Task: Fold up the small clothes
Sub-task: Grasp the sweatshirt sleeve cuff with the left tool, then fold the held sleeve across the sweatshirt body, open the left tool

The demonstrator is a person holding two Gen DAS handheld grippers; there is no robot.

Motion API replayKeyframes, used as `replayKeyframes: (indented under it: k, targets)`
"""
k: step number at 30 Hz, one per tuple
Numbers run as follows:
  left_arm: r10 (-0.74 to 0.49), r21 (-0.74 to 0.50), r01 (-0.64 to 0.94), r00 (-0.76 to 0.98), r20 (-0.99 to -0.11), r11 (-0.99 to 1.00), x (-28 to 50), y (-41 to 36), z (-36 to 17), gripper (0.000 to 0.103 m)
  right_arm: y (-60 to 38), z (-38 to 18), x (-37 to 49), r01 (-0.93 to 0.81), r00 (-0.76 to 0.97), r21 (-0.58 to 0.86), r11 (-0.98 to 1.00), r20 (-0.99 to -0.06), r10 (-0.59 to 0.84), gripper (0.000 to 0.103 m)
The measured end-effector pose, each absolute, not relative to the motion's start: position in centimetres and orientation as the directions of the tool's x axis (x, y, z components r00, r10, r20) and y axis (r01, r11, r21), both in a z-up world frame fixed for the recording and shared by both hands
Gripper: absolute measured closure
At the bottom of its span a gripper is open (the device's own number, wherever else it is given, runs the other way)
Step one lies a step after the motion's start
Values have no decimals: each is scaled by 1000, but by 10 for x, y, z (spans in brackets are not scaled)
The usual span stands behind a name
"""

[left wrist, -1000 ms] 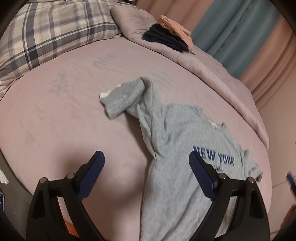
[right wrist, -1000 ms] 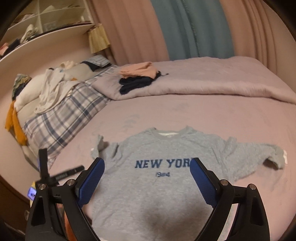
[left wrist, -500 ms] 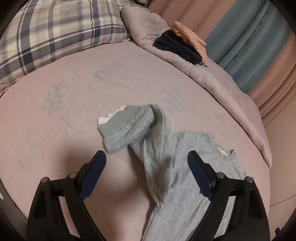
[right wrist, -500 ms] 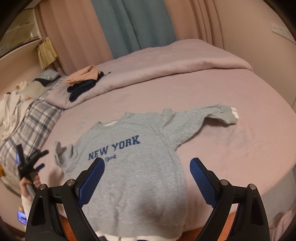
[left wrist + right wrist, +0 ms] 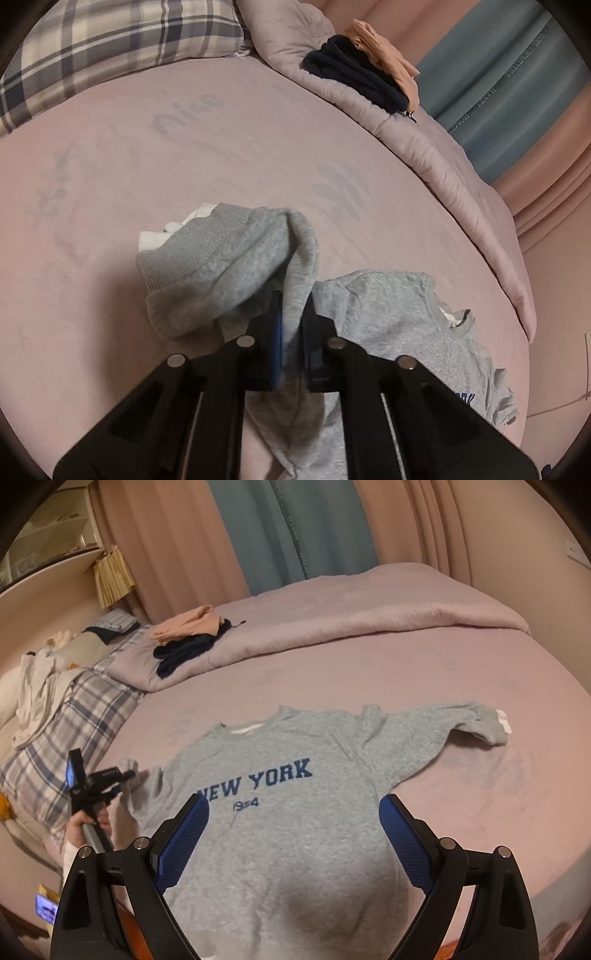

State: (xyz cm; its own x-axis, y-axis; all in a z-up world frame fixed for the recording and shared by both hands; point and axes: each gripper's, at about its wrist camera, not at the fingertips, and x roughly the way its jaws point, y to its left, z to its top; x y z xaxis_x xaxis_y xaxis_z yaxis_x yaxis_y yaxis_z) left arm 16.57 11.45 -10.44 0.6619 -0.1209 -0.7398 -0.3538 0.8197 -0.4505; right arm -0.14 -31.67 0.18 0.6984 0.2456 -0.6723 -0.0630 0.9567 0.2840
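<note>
Pinching the sweatshirt (image 5: 388, 314) sleeve, left gripper (image 5: 293, 314) — right gripper (image 5: 293, 834) spread above it.

Grey sweatshirt (image 5: 295, 812) on a pink bed sheet (image 5: 480, 794)
Its navy "NEW YORK" lettering (image 5: 258, 779) sits mid-chest; beyond the sweatshirt lie a plaid pillow (image 5: 110, 48), navy (image 5: 354, 77) and peach (image 5: 388, 62) clothes, and teal curtains (image 5: 273, 531).
</note>
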Motion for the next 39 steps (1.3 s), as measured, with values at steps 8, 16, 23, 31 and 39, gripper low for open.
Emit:
replayKeyframes:
  k: [8,16,23,31,39]
  targets:
    - [-282,-521,-120,728,-625,845,154,62,-64,97,-319,1,1,-36,698,305,952,-674,242,9]
    - [-395,-462,68,639,-660,884,158,-20,-99,96,-315,-9,8,-31,689,334,942,-676,262,9]
    - [-372,-405,48,504,-780,913,171,-41,-152,95,-317,-28,19,3,649,338,941,-717,255,9]
    - [-457,-496,59,495,-739,866,149,-25,-128,46,-306,-35,28,-13,615,339,941,-739,275,9]
    - [-321,-459,-59,636,-702,886,95,35,-82,32,-267,-7,38,-181,618,282,942,-712,332,9]
